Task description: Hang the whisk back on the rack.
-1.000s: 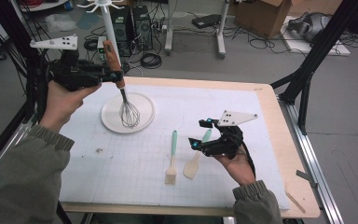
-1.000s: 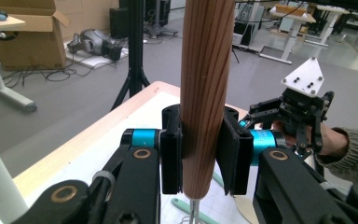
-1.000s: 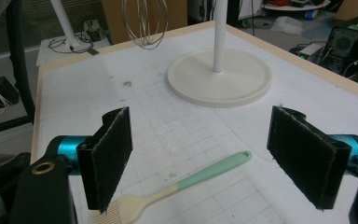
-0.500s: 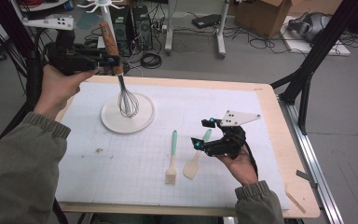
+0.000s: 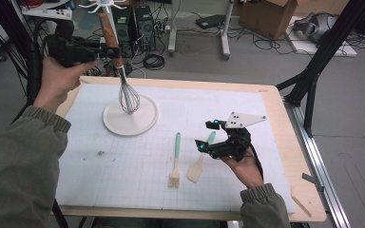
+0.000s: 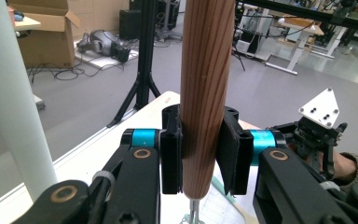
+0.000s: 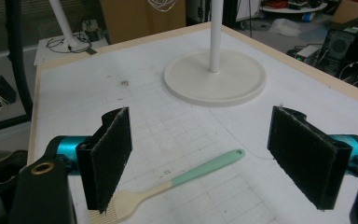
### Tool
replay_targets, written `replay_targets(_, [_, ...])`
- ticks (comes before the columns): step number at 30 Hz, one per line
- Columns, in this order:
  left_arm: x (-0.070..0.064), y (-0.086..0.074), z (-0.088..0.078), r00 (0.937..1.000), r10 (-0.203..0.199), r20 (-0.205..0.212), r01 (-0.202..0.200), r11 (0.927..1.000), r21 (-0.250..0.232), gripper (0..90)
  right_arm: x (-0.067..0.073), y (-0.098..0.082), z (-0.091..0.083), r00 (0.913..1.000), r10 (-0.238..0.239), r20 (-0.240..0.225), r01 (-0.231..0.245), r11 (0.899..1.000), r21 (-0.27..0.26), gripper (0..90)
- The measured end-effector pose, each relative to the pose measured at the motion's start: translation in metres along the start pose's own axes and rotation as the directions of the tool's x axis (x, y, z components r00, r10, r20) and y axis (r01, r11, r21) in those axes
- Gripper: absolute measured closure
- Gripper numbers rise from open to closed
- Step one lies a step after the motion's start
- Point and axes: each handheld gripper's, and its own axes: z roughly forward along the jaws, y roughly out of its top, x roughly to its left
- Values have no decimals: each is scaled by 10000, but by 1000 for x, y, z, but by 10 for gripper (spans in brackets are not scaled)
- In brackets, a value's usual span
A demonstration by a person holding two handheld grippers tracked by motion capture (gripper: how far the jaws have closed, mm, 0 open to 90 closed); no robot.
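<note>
A whisk with a wooden handle [image 5: 110, 32] and a wire head [image 5: 129, 97] hangs upright over the round base [image 5: 145, 121] of a white hook stand. My left gripper [image 5: 115, 51] is shut on that handle [image 6: 205, 84], both pads pressed on the wood; the stand's pole [image 6: 9, 93] rises just beside it. My right gripper [image 5: 207, 135] rests open low over the mat, its jaws wide apart [image 7: 209, 158] with nothing between them. A teal-handled pastry brush [image 5: 175, 154] [image 7: 182, 184] and a teal-handled spatula [image 5: 197, 168] lie flat just in front of it.
The white gridded mat [image 5: 123, 175] covers most of the wooden table [image 5: 290, 142]. The stand's top hooks [image 5: 102, 5] stick out above the whisk. Past the far edge the floor holds cables, boxes and black tripod legs [image 5: 313, 71].
My left hand has lifted the whisk up and away; its wire head has risen from the stand's base. The right gripper has stayed in place.
</note>
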Motion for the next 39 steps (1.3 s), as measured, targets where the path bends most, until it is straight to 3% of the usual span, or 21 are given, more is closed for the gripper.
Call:
replay_targets(14, [7,10,8,9999,-89,88,89,10000,42,723,1,1,-1,10000,-9,-58,9,10000,-24,207])
replay_targets(39, [23,7,13,9976,-688,13,688,9976,-44,722,2,1,-1,9997,-43,-225,41,9999,-101,208])
